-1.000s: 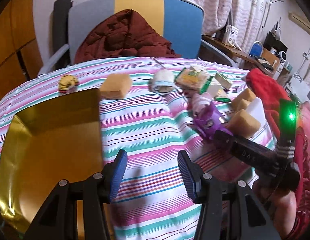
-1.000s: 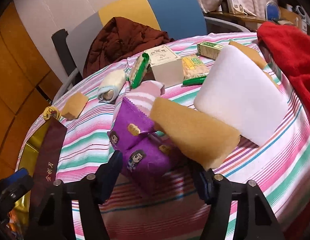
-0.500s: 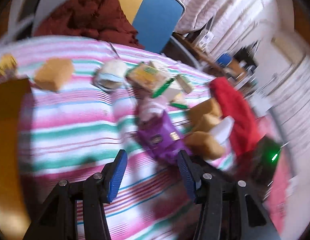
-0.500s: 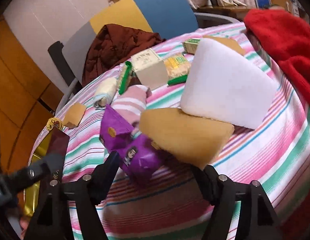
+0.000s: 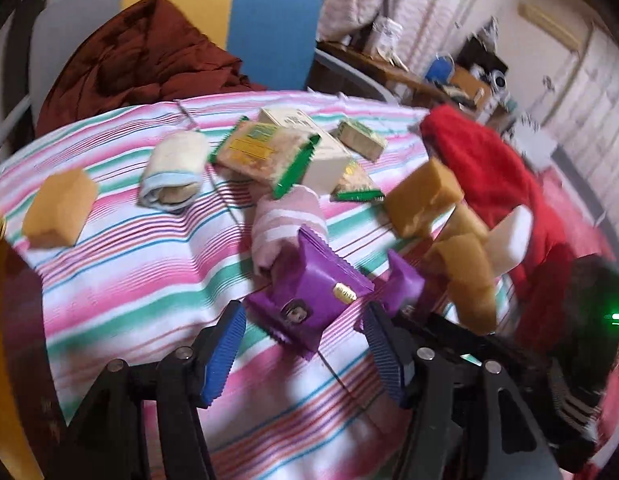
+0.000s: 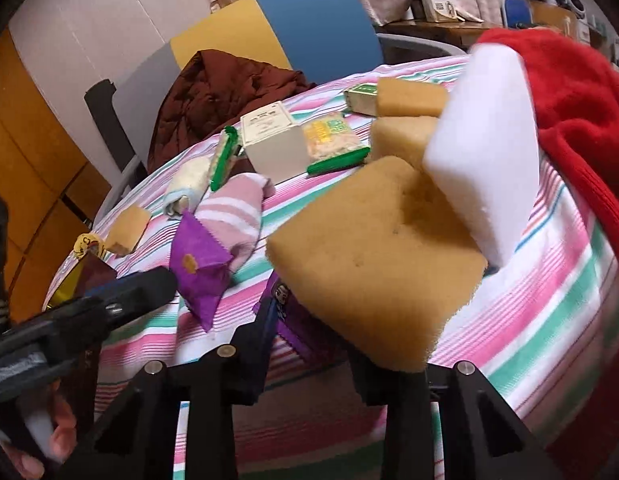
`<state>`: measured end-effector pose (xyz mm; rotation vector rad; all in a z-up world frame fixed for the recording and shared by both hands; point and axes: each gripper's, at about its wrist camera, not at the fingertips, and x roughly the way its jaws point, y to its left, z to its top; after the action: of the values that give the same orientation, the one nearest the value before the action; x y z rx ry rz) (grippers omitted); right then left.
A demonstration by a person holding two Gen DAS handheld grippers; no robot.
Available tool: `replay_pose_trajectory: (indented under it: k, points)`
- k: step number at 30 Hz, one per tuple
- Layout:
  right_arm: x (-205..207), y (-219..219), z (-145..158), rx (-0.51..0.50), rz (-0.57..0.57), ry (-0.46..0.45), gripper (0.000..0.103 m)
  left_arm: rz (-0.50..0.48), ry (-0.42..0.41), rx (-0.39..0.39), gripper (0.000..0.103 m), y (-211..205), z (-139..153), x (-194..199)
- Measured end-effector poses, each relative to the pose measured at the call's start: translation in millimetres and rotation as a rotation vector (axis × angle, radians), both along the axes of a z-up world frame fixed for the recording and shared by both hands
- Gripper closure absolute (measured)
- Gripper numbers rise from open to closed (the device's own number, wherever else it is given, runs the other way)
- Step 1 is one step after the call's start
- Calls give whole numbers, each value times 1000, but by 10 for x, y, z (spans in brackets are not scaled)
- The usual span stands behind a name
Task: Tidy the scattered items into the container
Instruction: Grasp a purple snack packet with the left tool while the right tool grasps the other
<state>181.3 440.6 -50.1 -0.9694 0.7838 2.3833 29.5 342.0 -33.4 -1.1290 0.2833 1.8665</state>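
One purple packet (image 6: 299, 322) pinched by just-closing right gripper (image 6: 313, 338); left gripper (image 5: 303, 322) just widened

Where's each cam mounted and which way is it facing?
Left wrist: on the left gripper, looking forward and down over the striped table at a purple packet; its blue-padded fingers show, open.
Right wrist: on the right gripper, facing the same table; black fingers closed on a tan sponge; a hand shows at lower left.
Shared: purple packet, pink striped sock, white box, chair.
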Motion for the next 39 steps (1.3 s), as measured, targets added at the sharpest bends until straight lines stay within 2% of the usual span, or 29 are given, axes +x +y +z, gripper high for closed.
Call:
replay_pose_trajectory:
  k: [3,6,8,16,27,39]
  points:
    - [-11,-6,8,9,4,-6,69,-31,7,-12,43,87,-62,-7]
    - [-13,-15,11,19,9,-10,69,-41,7,19,44,74,-89,-14]
    - [-15,-23,12,24,9,-10,69,-45,11,9,55,74,-131,-12]
    - [-1,-35,2,24,8,-2,69,-29,0,43,66,-52,-158,-22]
    - [7,-133,56,5,49,38,76,69,-47,96,67,-416,-137,-3]
    - [13,-307,224,18,101,76,77,94,-68,169,67,-786,69,124]
